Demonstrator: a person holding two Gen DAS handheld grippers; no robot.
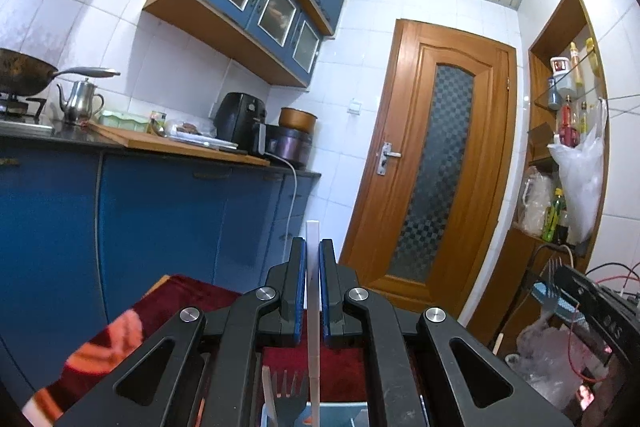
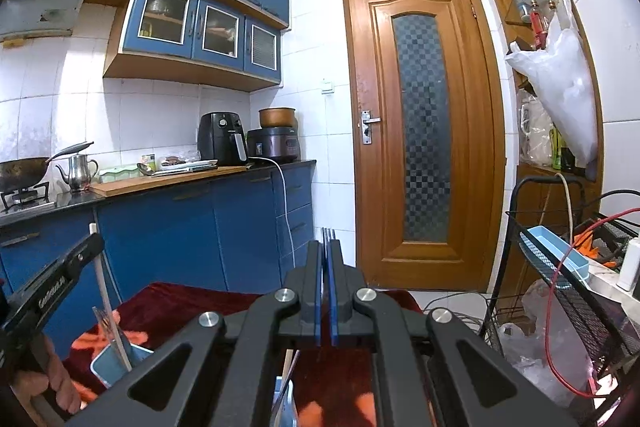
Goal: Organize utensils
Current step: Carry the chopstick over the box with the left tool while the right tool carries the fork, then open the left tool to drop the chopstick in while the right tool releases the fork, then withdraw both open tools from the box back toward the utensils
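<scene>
My left gripper [image 1: 313, 247] is shut on a white chopstick-like utensil [image 1: 312, 311] held upright; its lower end reaches down into a light blue holder [image 1: 340, 413] at the bottom of the left wrist view, beside a fork [image 1: 290, 397]. In the right wrist view the same left gripper [image 2: 94, 247] holds the white stick [image 2: 108, 303] over the blue holder [image 2: 110, 367] on a red cloth [image 2: 192, 307]. My right gripper [image 2: 325, 247] is shut on a fork; its tines [image 2: 328, 234] stick out above the fingertips.
A blue kitchen counter [image 2: 160, 227] with wok, kettle, cutting board and air fryer stands to the left. A wooden door [image 2: 424, 131] is straight ahead. A black wire rack [image 2: 560, 287] with a blue tray, cables and plastic bags is on the right.
</scene>
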